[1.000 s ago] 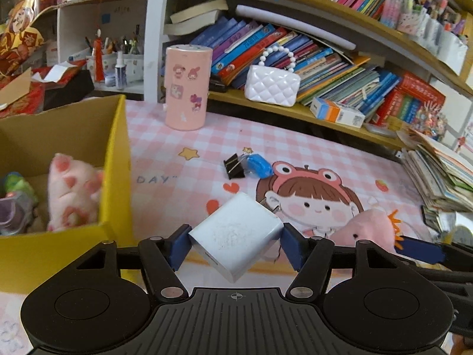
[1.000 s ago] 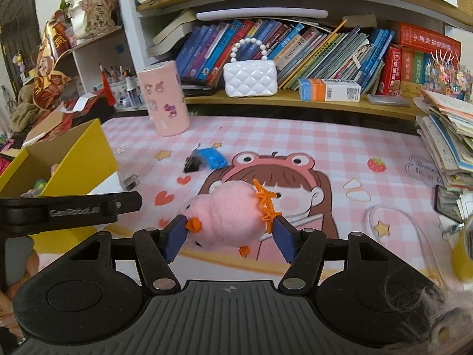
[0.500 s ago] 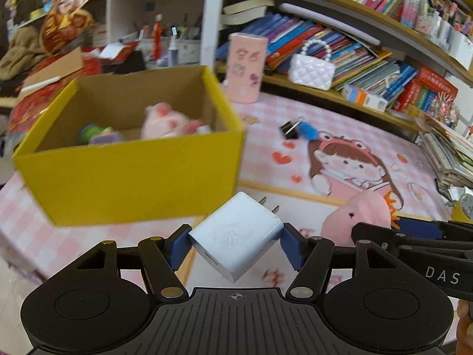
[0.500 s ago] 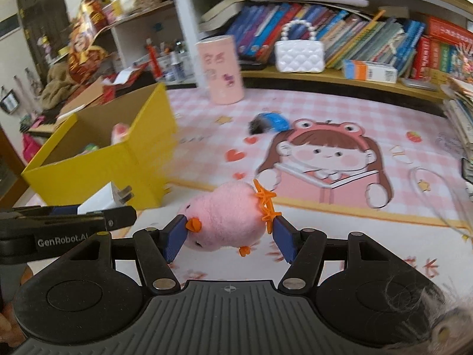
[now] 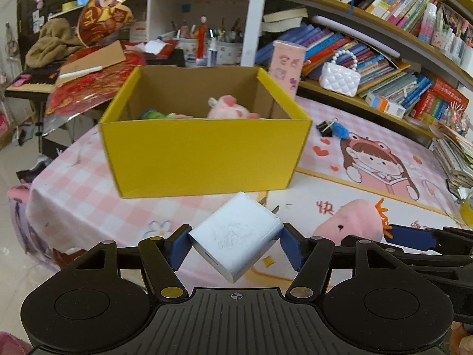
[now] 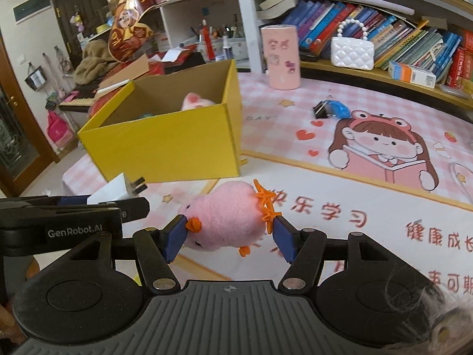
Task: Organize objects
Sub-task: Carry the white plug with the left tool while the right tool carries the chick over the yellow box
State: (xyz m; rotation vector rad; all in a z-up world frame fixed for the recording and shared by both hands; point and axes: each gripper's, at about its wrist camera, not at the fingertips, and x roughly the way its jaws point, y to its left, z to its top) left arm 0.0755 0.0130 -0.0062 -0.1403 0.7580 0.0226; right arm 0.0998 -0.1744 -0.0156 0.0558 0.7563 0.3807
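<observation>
My left gripper [image 5: 236, 244] is shut on a white plug charger [image 5: 236, 233], held above the table's near edge in front of the yellow box [image 5: 204, 153]. The charger also shows in the right wrist view [image 6: 113, 190]. My right gripper [image 6: 227, 238] is shut on a pink plush chick [image 6: 224, 214] with orange crest, to the right of the left gripper; the chick also shows in the left wrist view [image 5: 351, 222]. The box [image 6: 165, 148] holds a pink plush pig [image 5: 230, 108] and a green toy [image 5: 155, 115].
A black binder clip with a blue item [image 5: 332, 127] lies on the pink cartoon mat [image 5: 381, 159]. A pink cylinder [image 5: 286, 66] and a white quilted purse [image 5: 340, 78] stand by the bookshelf. Stacked books [image 5: 455, 153] sit at the right edge.
Both grippers have pulled back and left, away from the shelf, still holding their objects. The yellow box now stands straight ahead of the left gripper rather than off to its left.
</observation>
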